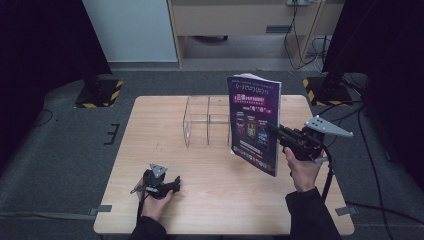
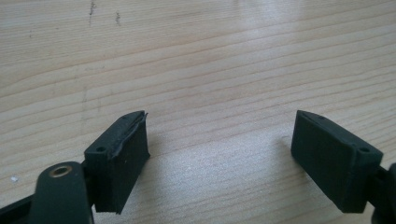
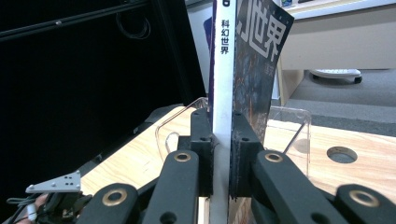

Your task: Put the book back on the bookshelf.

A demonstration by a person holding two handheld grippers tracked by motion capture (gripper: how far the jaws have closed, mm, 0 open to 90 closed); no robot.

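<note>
A purple-covered magazine [image 1: 254,122] is held upright above the right half of the table, and my right gripper [image 1: 275,129] is shut on its spine edge. The right gripper view shows the white spine [image 3: 221,93] clamped between the two black jaws, with the gripper [image 3: 221,154] pointing toward a clear acrylic rack [image 3: 289,126]. That rack [image 1: 207,120] stands at the table's far middle, just left of the magazine. My left gripper [image 1: 176,183] rests low on the table near the front left, open with nothing between its jaws; its pads [image 2: 123,154] hover over bare wood.
The wooden table [image 1: 165,150] has a round hole [image 3: 342,154] near the rack. Black stands with yellow-striped bases [image 1: 99,91] sit on the floor at both far corners. A wooden cabinet [image 1: 240,20] and cables lie beyond the table.
</note>
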